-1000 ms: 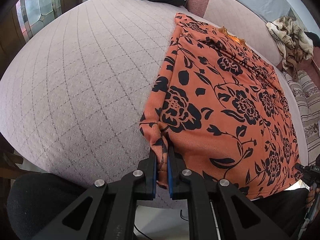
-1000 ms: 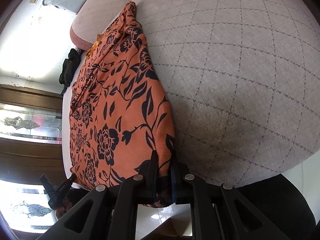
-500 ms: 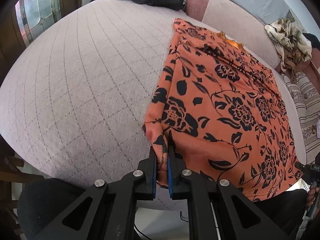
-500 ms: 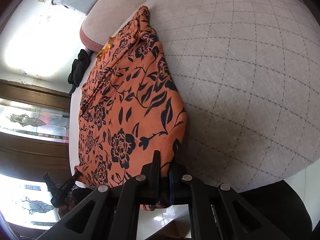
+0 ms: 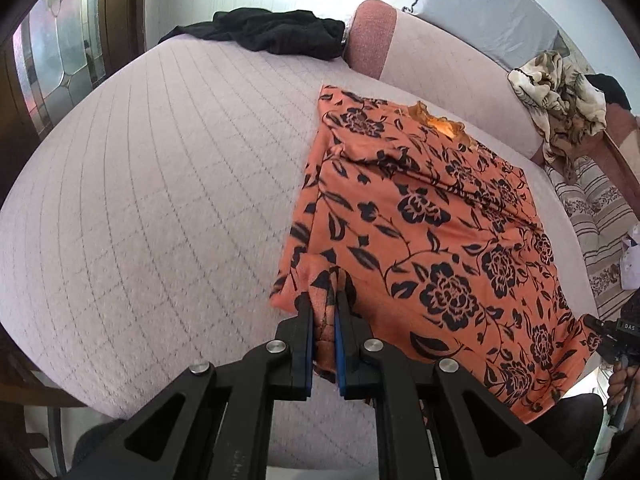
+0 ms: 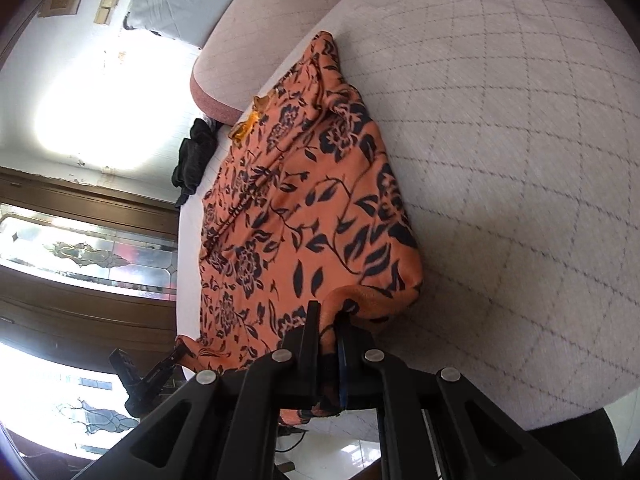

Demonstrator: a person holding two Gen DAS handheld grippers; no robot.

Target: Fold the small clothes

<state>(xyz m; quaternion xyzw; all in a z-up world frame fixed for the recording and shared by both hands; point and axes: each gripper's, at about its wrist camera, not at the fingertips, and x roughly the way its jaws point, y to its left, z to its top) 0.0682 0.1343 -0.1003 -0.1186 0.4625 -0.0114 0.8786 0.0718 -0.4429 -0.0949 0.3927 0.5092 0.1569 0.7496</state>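
An orange garment with a black flower print (image 5: 432, 232) lies spread on a pale quilted bed (image 5: 160, 208). My left gripper (image 5: 323, 300) is shut on its near left corner, and the pinched cloth bunches up between the blue pads. In the right wrist view the same garment (image 6: 304, 216) runs away from me, and my right gripper (image 6: 328, 320) is shut on its near right corner, lifted off the bed into a small hump. The right gripper (image 5: 600, 332) shows at the far right edge of the left wrist view; the left gripper (image 6: 176, 356) shows at lower left of the right wrist view.
A black garment (image 5: 276, 34) lies at the far end of the bed beside a pink bolster (image 5: 372, 36). A crumpled beige patterned cloth (image 5: 560, 92) and striped bedding (image 5: 592, 216) sit at the right. A wooden door with patterned glass (image 6: 80, 256) stands beyond the bed's edge.
Both grippers have risen and moved forward over the bed, carrying the near corners with them. The near hem, which hung over the bed's edge, now lies lifted onto the bed.
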